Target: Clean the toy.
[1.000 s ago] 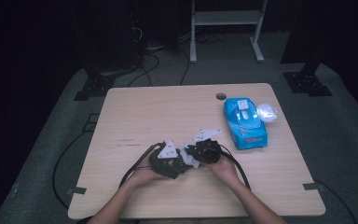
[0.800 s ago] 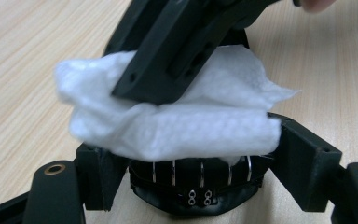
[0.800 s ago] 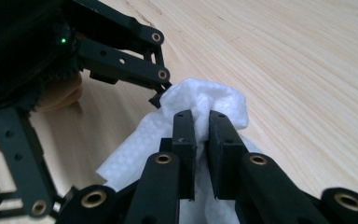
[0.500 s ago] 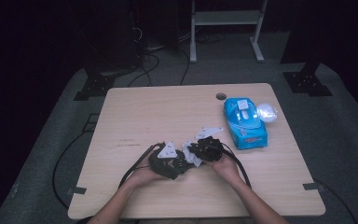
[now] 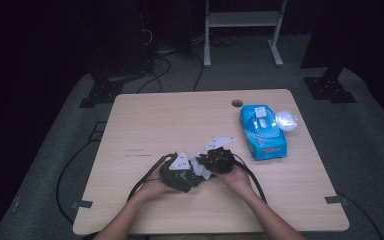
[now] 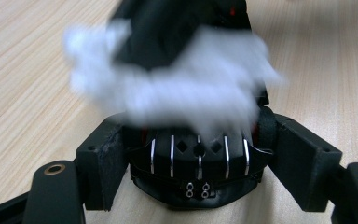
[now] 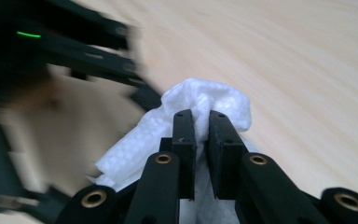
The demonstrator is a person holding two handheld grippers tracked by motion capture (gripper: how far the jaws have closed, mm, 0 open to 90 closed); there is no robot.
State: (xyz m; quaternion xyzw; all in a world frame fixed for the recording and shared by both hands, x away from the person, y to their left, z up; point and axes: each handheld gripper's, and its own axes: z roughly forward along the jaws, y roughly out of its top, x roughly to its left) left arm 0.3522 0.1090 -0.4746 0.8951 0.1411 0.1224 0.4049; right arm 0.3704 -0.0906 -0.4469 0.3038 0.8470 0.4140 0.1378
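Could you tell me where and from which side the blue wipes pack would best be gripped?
Probably across its short width, coming straight down from above. The blue wipes pack lies flat with both long sides free for the jaws. Aim at its near half: the white flap sits on the far top, and a crumpled white wad lies beside the far right corner.

- A pale rectangular wooden table (image 5: 145, 125) carries everything, a round cable hole (image 5: 237, 103) near its far edge.
- Right of the grippers lies a blue plastic wipes pack (image 5: 263, 132), a crumpled white wrapper (image 5: 286, 120) touching it.
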